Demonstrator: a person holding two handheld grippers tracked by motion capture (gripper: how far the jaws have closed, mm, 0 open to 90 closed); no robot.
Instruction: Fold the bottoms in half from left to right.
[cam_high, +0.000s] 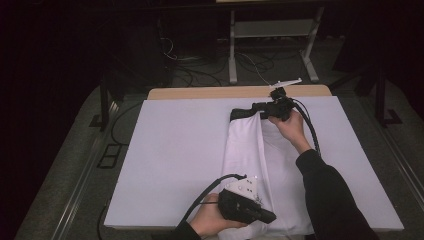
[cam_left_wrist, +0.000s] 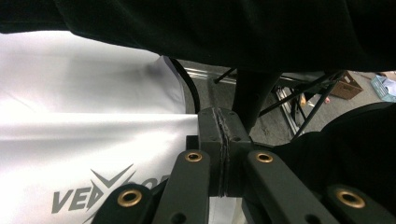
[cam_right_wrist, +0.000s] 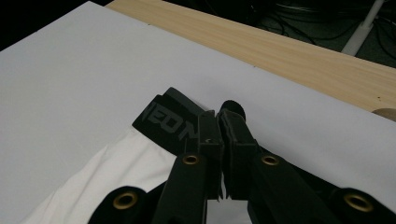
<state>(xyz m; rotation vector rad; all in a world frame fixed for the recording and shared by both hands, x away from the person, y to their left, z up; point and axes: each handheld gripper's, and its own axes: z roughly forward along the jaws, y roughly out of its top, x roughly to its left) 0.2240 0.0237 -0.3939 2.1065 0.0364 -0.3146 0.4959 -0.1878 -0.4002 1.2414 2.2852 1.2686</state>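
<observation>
A white garment (cam_high: 248, 150) lies folded lengthwise on the white table cover (cam_high: 175, 150); its black waistband (cam_high: 241, 114) is at the far end. My right gripper (cam_high: 259, 110) is at that far end, shut on the garment right beside the lettered waistband (cam_right_wrist: 163, 119), with its jaws (cam_right_wrist: 219, 126) pressed together. At the near edge my left gripper (cam_high: 269, 217) is shut on the garment's lower end. In the left gripper view the jaws (cam_left_wrist: 223, 128) are together, next to white fabric (cam_left_wrist: 93, 135) bearing a grey logo (cam_left_wrist: 88, 196).
The wooden tabletop (cam_high: 210, 92) (cam_right_wrist: 280, 51) shows as a strip beyond the cover. On the dark floor behind it lie cables (cam_high: 200, 72) and a white metal stand (cam_high: 270, 30). A dark sleeve (cam_high: 330, 200) reaches across the right side of the garment.
</observation>
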